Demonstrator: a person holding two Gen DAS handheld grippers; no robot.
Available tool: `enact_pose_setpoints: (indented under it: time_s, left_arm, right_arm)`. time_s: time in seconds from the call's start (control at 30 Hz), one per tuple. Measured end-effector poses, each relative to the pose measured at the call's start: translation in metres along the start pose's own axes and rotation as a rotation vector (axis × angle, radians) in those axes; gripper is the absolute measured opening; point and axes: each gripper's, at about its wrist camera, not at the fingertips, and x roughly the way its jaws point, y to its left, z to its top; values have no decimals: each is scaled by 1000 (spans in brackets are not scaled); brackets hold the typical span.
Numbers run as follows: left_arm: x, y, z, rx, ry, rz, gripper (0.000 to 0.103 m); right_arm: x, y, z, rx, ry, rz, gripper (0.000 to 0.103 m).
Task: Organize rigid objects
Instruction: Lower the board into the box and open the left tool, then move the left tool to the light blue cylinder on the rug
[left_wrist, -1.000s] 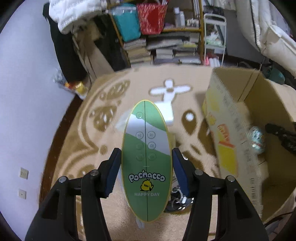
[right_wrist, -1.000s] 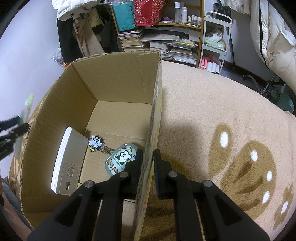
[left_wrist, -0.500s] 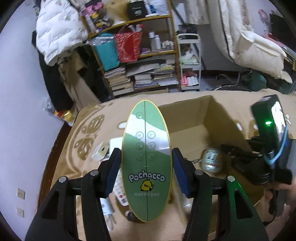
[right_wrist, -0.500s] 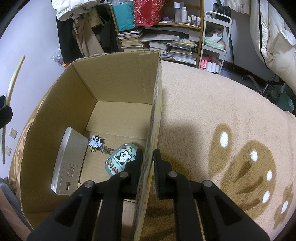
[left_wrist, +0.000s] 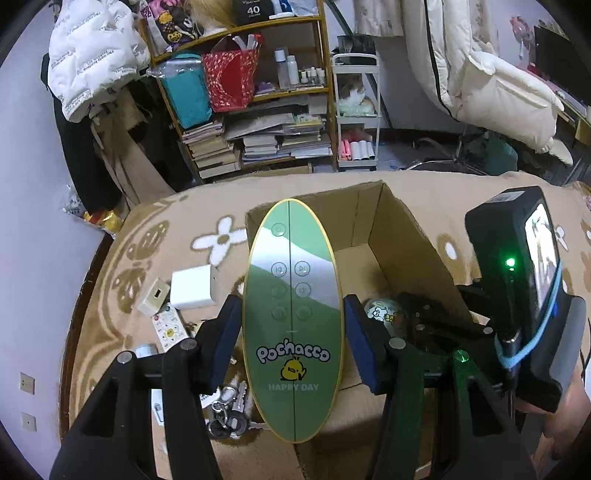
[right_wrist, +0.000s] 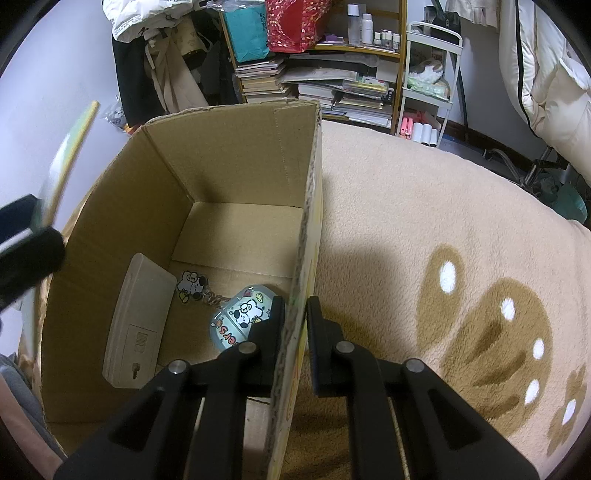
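Observation:
My left gripper (left_wrist: 291, 332) is shut on a green oval Pochacco board (left_wrist: 291, 280), held upright above the near left rim of an open cardboard box (left_wrist: 402, 236). The board's edge (right_wrist: 70, 158) shows at the left of the right wrist view. My right gripper (right_wrist: 295, 317) is shut on the box's right wall (right_wrist: 308, 229). Inside the box lie a white switch plate (right_wrist: 140, 321), a dog keychain (right_wrist: 192, 284) and a small round pale-blue case (right_wrist: 240, 317). In the left wrist view the right gripper (left_wrist: 436, 321) sits at the box's right side.
Loose items lie on the beige carpet left of the box: a white cube (left_wrist: 192, 286), a small socket plate (left_wrist: 155, 297), a patterned card (left_wrist: 170, 326) and keys (left_wrist: 225, 413). A cluttered bookshelf (left_wrist: 255, 110) and a white cart (left_wrist: 356, 114) stand behind.
My left gripper has swung right and lifted with the board, from facing the carpet to hovering by the box's left rim. The right gripper has kept its hold on the wall.

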Motion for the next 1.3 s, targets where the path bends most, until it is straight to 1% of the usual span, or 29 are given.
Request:
enact_pose_setpoints:
  time_s: [0.1,0.27,0.57,0.67,0.73,0.77,0.83,0.87,0.93,1.0,1.07,1.13,1.23,1.3]
  left_arm:
    - [8,-2,-2,-22,27,-30,54]
    - [18,-8,-6,1,48,-12,54]
    - [15,-3,-5,-4,56,10,56]
    - [10,4,-3,-20,65,-6,58]
    - [3,11,-2,-34,57,-19,69]
    - [-1,13,-2,-38,50,-20,71]
    - [-10,20,-2,-42,31,-17,82]
    - [-13,21,-2,-39,25,-14,85]
    - [-19,27,-1,-27,6,18,94]
    - [-23,36,-3,-27,-14,71,95]
    - [-24,47,-5,-49,-15,103,97]
    - [-22,62,-9,-76,-7,116,99]
    - [-15,85,-16,-116,16,126,99]
    - [-9,101,-24,-128,24,154,99]
  right_arm:
    - [0,0,0,1,0,0,12]
    - [0,0,0,0,0,0,12]
    - [0,0,0,0,0,0,12]
    - [-1,-1,0,-6,-2,-5,12]
    - [-1,-1,0,-6,-1,-6,12]
    - [-2,-1,0,-6,-1,-5,12]
    - [-1,0,0,-9,-2,-7,12]
    - [-1,0,0,-9,-2,-7,12]
    - [0,0,0,-8,-1,-6,12]
    - [0,0,0,-10,-1,-8,12]
    - [-1,0,0,-11,-1,-9,12]
    - [0,1,-1,-8,-1,-7,12]
    - [0,1,-1,-9,0,-6,12]
    - [0,1,-1,-9,0,-6,12]
